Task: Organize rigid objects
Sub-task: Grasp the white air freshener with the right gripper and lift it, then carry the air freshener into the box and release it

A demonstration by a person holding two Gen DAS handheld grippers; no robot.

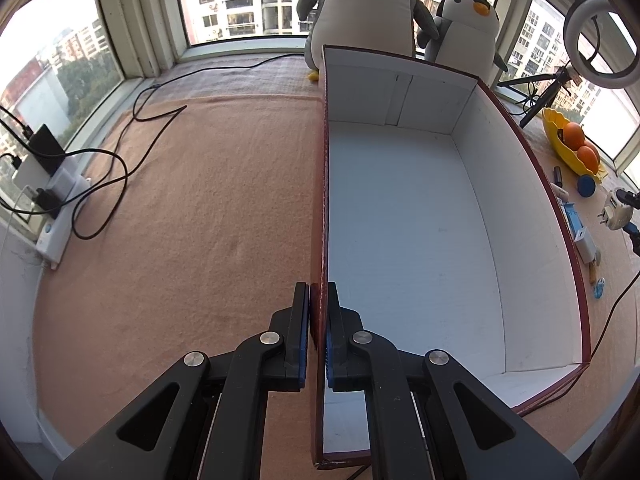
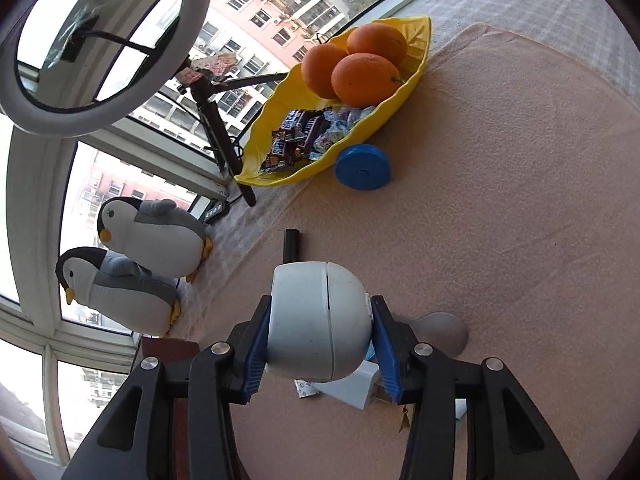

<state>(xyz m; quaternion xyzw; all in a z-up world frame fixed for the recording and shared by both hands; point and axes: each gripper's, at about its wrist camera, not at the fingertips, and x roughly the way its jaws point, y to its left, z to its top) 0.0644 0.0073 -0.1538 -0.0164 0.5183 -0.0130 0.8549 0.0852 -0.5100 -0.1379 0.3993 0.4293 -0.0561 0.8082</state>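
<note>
The left gripper (image 1: 319, 312) pinches the left wall of the box (image 1: 404, 216) near its front corner. The right gripper (image 2: 320, 320) holds a white plug (image 2: 318, 324) above the blanket (image 2: 500, 220).

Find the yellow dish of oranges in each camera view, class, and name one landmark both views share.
Left wrist view: the yellow dish sits at the far right edge, beyond the box, small.
Right wrist view: the dish fills the upper centre, above the white plug held in the right claw.
Shared landmark: the blue disc right beside the dish.
</note>
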